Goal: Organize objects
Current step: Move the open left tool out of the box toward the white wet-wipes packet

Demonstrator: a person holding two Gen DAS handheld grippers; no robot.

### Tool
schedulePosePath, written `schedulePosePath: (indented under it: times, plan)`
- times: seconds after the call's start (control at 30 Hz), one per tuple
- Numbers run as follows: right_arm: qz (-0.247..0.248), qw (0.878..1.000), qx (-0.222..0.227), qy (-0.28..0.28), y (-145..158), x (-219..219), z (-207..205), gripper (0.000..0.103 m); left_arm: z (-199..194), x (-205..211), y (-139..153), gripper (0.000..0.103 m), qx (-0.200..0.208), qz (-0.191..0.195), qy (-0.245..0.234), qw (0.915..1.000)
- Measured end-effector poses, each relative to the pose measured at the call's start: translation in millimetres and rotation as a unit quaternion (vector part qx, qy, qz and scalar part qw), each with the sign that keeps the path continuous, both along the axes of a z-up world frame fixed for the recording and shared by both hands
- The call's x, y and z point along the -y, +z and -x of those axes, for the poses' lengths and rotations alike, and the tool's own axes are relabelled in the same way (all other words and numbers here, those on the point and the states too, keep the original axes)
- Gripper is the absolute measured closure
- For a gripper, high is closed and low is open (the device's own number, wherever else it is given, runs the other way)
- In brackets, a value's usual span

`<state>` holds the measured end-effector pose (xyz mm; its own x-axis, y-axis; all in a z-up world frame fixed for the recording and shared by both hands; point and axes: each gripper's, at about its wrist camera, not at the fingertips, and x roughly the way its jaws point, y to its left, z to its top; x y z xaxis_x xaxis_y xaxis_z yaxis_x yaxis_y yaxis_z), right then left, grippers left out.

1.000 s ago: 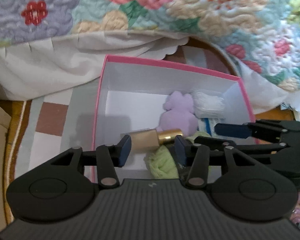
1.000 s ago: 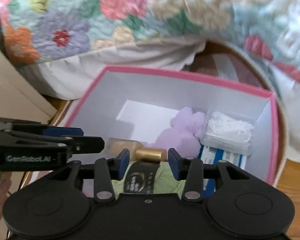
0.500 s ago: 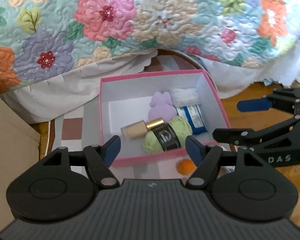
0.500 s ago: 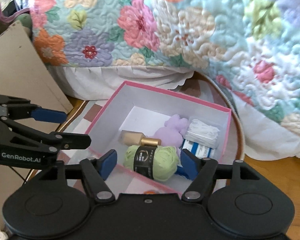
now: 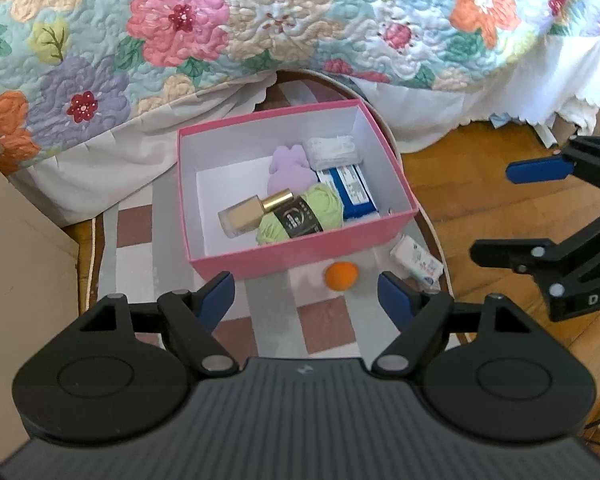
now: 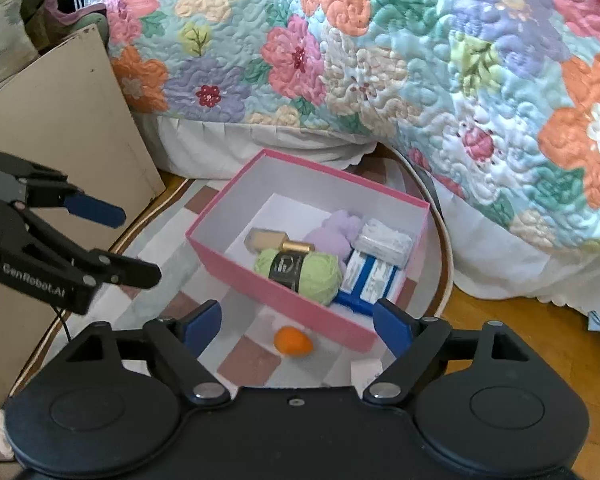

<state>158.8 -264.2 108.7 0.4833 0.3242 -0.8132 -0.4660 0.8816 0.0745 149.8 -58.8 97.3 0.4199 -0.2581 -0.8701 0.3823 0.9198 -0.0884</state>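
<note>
A pink box [image 5: 300, 254] [image 6: 284, 300] stands on a checked rug. Inside lie a green yarn ball [image 5: 300, 220] [image 6: 300, 272], a gold-capped bottle [image 5: 252, 212] [image 6: 276, 242], a lilac plush [image 5: 290, 166] [image 6: 334, 230], a blue packet [image 5: 350, 188] [image 6: 370, 278] and a white bundle [image 5: 332, 150] [image 6: 386, 240]. In front of the box rest an orange ball [image 5: 341, 275] [image 6: 293, 341] and a white packet [image 5: 417, 261]. My left gripper [image 5: 306, 298] and right gripper [image 6: 298, 324] hover above the box's near side, jaws still opening, nothing between them.
A floral quilt [image 5: 300, 20] with a white bed skirt hangs behind the box. A beige board [image 6: 60, 128] leans at the left. Wooden floor [image 5: 480, 208] lies to the right of the rug [image 5: 268, 336].
Both grippers let go of the bottle and the yarn inside the box, opened wide, rose and drew back. The orange ball and white packet came into view.
</note>
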Motion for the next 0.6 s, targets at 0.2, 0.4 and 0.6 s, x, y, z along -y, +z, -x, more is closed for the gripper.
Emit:
schedulePosePath:
  times: [0.2, 0.4, 0.6]
  plan:
    - [0.022, 1.0, 0.0, 0.018, -4, 6, 31, 0.012, 17, 4, -11, 0.017, -0.037, 0.014, -0.017, 0.9991]
    - [0.029, 0.999, -0.007, 0.039, -14, 10, 60, 0.012, 32, 16, -34, 0.017, -0.057, 0.002, -0.032, 0.9979]
    - [0.009, 0.999, 0.007, 0.053, -36, 24, 84, 0.012, 47, 35, -52, 0.017, -0.029, 0.008, -0.063, 0.9975]
